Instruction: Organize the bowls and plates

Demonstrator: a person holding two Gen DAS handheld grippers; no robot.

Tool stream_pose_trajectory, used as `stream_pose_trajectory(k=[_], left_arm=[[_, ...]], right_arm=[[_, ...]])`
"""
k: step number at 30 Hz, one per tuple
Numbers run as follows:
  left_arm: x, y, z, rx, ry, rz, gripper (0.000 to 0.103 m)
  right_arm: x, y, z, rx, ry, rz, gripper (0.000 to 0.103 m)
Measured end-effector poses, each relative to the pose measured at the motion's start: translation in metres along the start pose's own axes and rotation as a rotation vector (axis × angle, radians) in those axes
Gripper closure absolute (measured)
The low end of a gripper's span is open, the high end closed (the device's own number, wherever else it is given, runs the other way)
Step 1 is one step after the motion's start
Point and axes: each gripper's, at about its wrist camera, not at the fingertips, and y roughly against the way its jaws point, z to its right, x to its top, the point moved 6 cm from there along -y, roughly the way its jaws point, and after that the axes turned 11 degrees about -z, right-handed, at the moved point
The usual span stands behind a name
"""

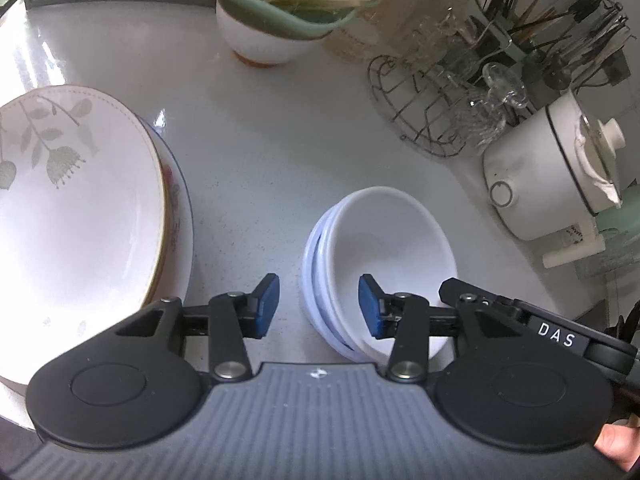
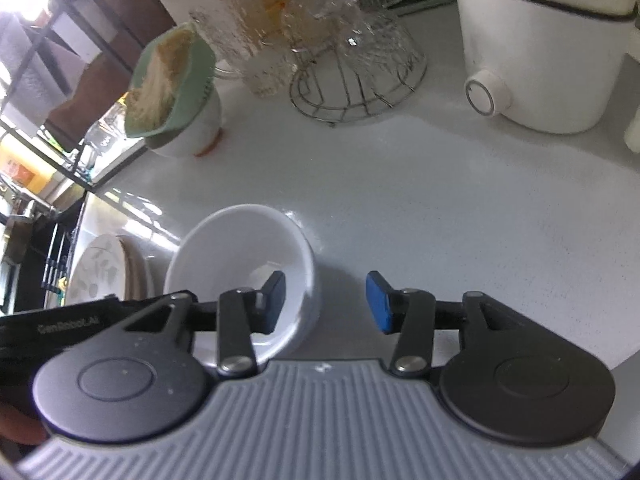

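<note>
Resting at the left of the white desk (image 1: pixel 256 160) is a stack of plates (image 1: pixel 80 216), the top one white with a grey leaf pattern, a red-flowered one under it. The left gripper (image 1: pixel 319 306) hangs just right of them, jaws spread wide and holding nothing, straddling the left rim of a nested stack of white bowls (image 1: pixel 384 256) at the near centre. The right gripper (image 2: pixel 326 302) is likewise open and empty, its left finger over the inside of the bowls and its right finger over bare desk. Farther back stand a white bowl topped by a green dish of noodles (image 1: pixel 276 8), a wire rack of glasses (image 1: pixel 436 92), and, far right, a white electric pot (image 1: pixel 548 176).
</note>
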Motion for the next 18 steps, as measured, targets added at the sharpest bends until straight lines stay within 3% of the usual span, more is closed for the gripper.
stream_pose_trajectory(k=[11, 14, 18], left_arm=[[-0.001, -0.018, 0.002, -0.024, -0.014, -0.02, 0.056], [-0.001, -0.021, 0.002, -0.028, -0.008, -0.021, 0.064], [0.001, -0.024, 0.002, -0.024, -0.011, -0.018, 0.076]], right_arm=[[-0.001, -0.016, 0.003, 0.054, -0.02, -0.025, 0.056], [-0.001, -0.019, 0.002, 0.073, -0.019, -0.03, 0.056], [-0.002, -0.023, -0.001, 0.09, -0.006, -0.041, 0.07]])
